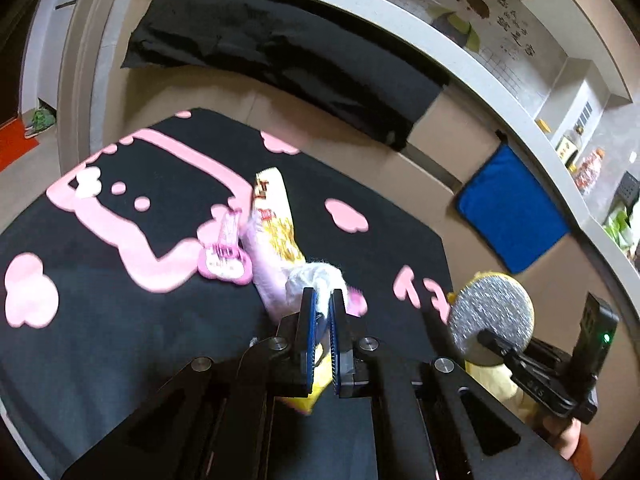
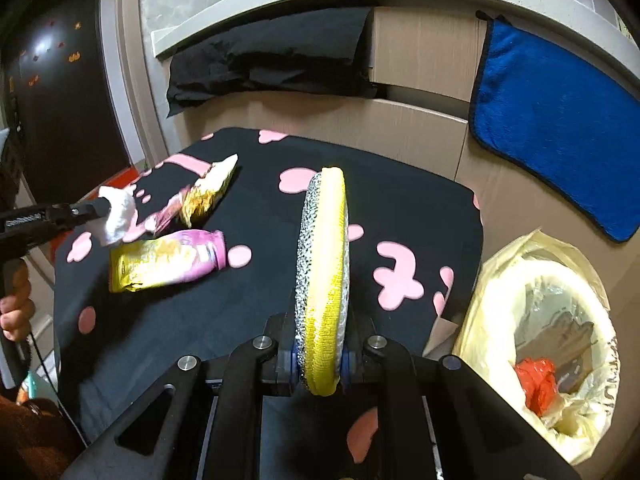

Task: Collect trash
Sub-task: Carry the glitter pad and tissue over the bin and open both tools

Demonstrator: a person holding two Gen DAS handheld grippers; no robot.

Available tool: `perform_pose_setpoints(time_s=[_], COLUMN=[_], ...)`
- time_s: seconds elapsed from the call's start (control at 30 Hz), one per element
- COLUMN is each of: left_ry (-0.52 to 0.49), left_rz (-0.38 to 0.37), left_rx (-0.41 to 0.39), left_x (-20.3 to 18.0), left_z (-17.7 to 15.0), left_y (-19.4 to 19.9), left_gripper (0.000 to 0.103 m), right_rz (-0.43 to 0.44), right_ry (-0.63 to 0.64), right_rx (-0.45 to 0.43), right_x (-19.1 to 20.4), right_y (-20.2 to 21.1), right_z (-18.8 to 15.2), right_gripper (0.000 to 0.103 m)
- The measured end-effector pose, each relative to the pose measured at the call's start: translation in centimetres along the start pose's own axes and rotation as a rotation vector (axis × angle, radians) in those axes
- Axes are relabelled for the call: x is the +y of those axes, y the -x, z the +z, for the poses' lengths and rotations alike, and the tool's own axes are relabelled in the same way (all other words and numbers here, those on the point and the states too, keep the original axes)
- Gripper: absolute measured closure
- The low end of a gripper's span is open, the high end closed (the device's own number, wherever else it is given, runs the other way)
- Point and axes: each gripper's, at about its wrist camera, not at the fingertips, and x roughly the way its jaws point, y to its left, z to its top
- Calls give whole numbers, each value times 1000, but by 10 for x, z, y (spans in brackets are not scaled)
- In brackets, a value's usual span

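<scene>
My left gripper [image 1: 323, 300] is shut on a crumpled white tissue [image 1: 316, 276], held just above the table; the right wrist view shows that tissue [image 2: 118, 216] at the tip of the left gripper [image 2: 105, 207]. Under it lie a pink bottle with a yellow label [image 2: 172, 260], a yellow snack packet [image 2: 210, 190] and a small pink wrapper [image 1: 226, 256]. My right gripper [image 2: 320, 360] is shut on a round yellow and silver scouring sponge [image 2: 324, 272], standing on edge. The sponge [image 1: 492, 312] also shows at the right of the left wrist view.
The table [image 2: 400, 208] wears a black cloth with pink shapes. A bin lined with a pale yellow bag [image 2: 500, 280] stands at the table's right, with red trash [image 2: 536, 384] inside. A blue towel [image 2: 560, 120] and a black cloth [image 2: 272, 60] hang on the counter behind.
</scene>
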Motion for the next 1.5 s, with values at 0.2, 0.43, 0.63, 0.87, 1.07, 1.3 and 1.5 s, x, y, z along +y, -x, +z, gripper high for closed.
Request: perform_pose_setpoints(time_s=[0.2, 0.43, 0.63, 0.87, 1.07, 1.3, 1.5], left_ry=[-32, -130, -238, -337, -432, -533, -545], left_rz=[-11, -19, -54, -110, -173, -242, -280], left_rx=[3, -102, -173, -179, -162, -149, -66], left_x=[-13, -57, -117, -193, -260, -320, -337], left_z=[-14, -3, 4, 4, -7, -32, -45], left_y=[20, 50, 62, 43, 18, -12, -51], left_gripper=[97, 97, 97, 97, 97, 97, 97], right_rz=[19, 14, -27, -121, -212, -277, -316], right_ry=[-16, 11, 21, 1, -70, -185, -236], right_rx=[-5, -89, -181, -280, -317, -309, -298], right_x=[5, 14, 5, -35, -85, -144, -173], right_y=[13, 49, 89, 139, 172, 191, 186], right_z=[-11, -3, 9, 12, -3, -33, -51], right_gripper=[90, 90, 90, 90, 90, 90, 90])
